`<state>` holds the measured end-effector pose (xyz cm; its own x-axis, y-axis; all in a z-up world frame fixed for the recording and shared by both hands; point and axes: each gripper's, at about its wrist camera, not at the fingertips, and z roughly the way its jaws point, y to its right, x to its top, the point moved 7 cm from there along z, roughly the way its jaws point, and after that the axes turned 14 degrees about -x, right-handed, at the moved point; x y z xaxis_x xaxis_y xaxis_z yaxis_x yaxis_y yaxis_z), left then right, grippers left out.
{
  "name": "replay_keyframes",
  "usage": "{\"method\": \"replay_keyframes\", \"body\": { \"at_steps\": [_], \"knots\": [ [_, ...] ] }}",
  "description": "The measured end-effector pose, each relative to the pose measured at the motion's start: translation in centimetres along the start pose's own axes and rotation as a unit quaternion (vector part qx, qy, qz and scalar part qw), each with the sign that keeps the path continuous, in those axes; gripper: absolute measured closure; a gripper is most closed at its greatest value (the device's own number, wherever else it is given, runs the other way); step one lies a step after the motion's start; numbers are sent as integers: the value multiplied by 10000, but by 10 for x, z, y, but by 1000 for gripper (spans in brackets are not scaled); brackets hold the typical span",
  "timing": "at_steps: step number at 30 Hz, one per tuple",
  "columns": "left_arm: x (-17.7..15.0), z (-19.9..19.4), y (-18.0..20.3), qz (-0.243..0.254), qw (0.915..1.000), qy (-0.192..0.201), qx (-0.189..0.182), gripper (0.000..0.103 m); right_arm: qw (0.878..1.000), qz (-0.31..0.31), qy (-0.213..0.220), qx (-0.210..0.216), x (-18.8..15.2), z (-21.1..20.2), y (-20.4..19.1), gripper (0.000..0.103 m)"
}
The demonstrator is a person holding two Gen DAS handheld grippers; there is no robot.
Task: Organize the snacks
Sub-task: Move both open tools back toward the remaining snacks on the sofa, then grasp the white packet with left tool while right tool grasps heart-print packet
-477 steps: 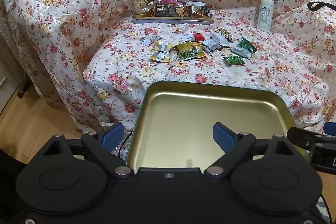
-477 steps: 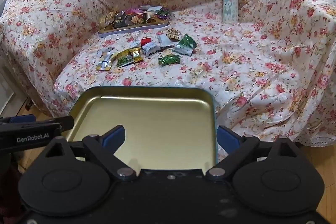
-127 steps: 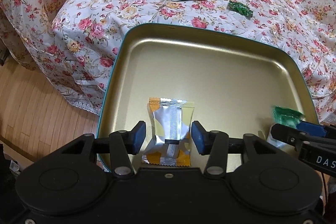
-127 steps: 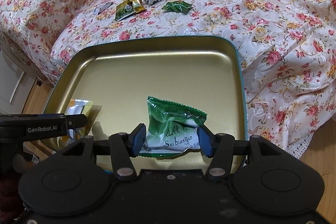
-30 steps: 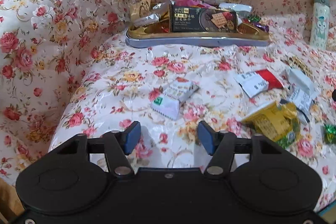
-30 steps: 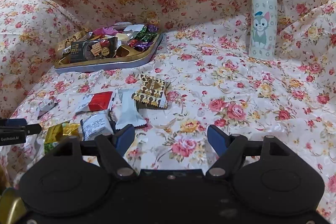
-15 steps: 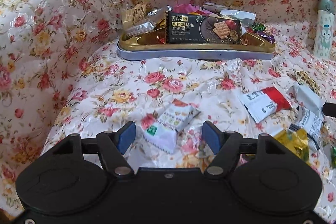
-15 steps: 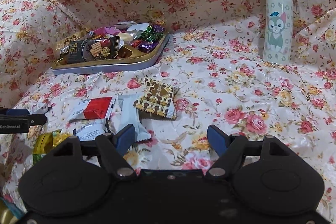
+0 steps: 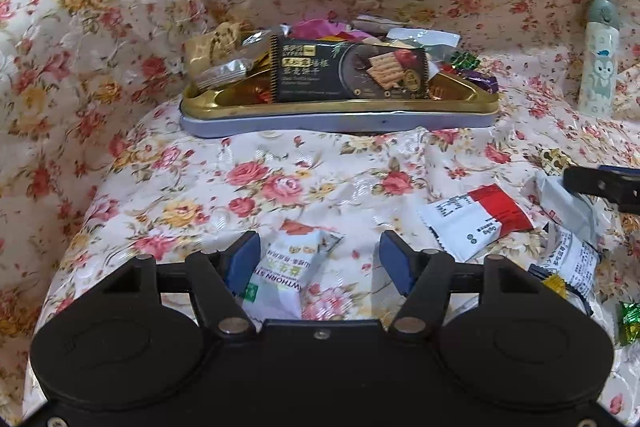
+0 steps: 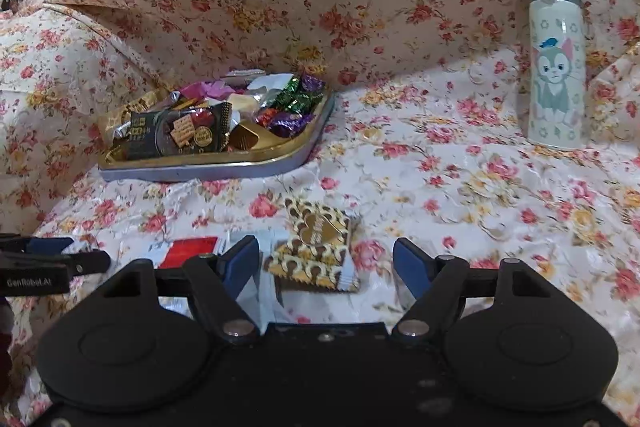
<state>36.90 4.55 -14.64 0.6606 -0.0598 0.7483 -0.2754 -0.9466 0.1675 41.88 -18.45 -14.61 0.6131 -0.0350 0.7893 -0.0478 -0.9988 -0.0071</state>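
Lying between spread jaws: white snack packet.

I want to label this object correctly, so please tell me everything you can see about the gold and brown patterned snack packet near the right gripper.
The gold and brown patterned snack packet is a flat, glossy pouch with crimped edges, a scalloped brown-and-cream print and a gold heart emblem in the middle. It looks sealed and lies slightly tilted on the floral sofa cover, between the open blue fingers of the right gripper, nearer the left one. Its left edge overlaps a pale blue-white wrapper. Neither finger visibly touches it.
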Motion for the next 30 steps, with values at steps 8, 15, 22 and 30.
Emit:
{"method": "replay_keyframes", "body": {
  "at_steps": [8, 15, 22, 30],
  "knots": [
    [-2, -1, 1, 37, 9999, 119, -50, 36, 9993, -108, 20, 353, 4, 13, -9, 40],
    [0, 1, 10, 136, 9995, 60, -282, 36, 9975, 303, -16, 643, 2, 16, 1, 55],
    [6, -3, 17, 139, 9991, 46, -404, 36, 9962, 643, 7, 593, 1, 15, 12, 56],
    [10, -7, 9, -106, 9996, -49, -255, 36, 9947, 1008, 113, 193, 2, 16, 27, 57]
  ]
}}
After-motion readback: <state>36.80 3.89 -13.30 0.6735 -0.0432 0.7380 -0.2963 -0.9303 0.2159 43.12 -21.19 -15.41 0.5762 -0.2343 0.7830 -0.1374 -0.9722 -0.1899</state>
